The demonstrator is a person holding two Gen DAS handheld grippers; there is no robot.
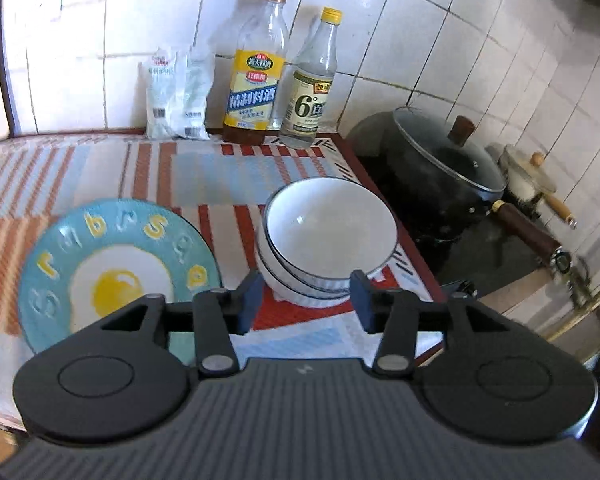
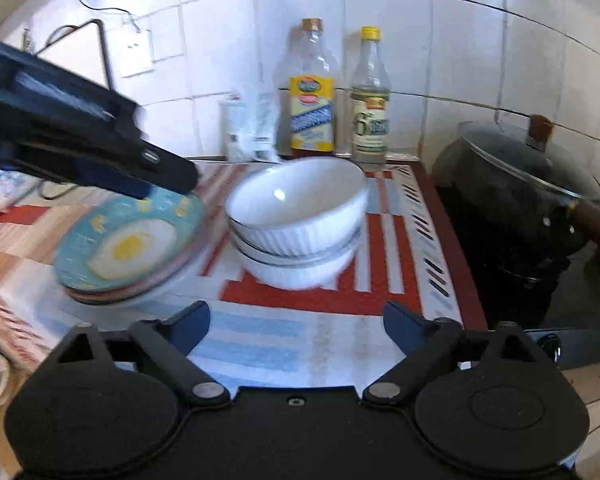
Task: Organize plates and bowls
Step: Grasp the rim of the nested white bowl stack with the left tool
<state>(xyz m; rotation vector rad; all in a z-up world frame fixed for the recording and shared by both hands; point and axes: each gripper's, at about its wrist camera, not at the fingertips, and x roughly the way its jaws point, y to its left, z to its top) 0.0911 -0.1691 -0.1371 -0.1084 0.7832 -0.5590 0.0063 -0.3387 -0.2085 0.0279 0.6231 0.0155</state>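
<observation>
A stack of white ribbed bowls with dark rims (image 1: 328, 236) (image 2: 296, 216) stands on the striped table mat (image 1: 228, 184). To its left lies a blue plate with a fried-egg picture (image 1: 116, 268) (image 2: 128, 248), which tops a stack of plates. My left gripper (image 1: 306, 300) is open, just short of the bowls' base, and its pads touch nothing. From the right wrist view the left gripper (image 2: 172, 184) hovers over the far edge of the plate stack, left of the bowls. My right gripper (image 2: 298, 322) is wide open over the mat in front of the bowls, with nothing between its fingers.
Two bottles (image 1: 256, 76) (image 1: 312, 88) and white bags (image 1: 176, 96) stand against the tiled wall at the back. Right of the mat's edge a black pot with a glass lid (image 1: 440, 172) (image 2: 524, 188) sits on a stove, with a small wooden-handled pot (image 1: 532, 184) behind it.
</observation>
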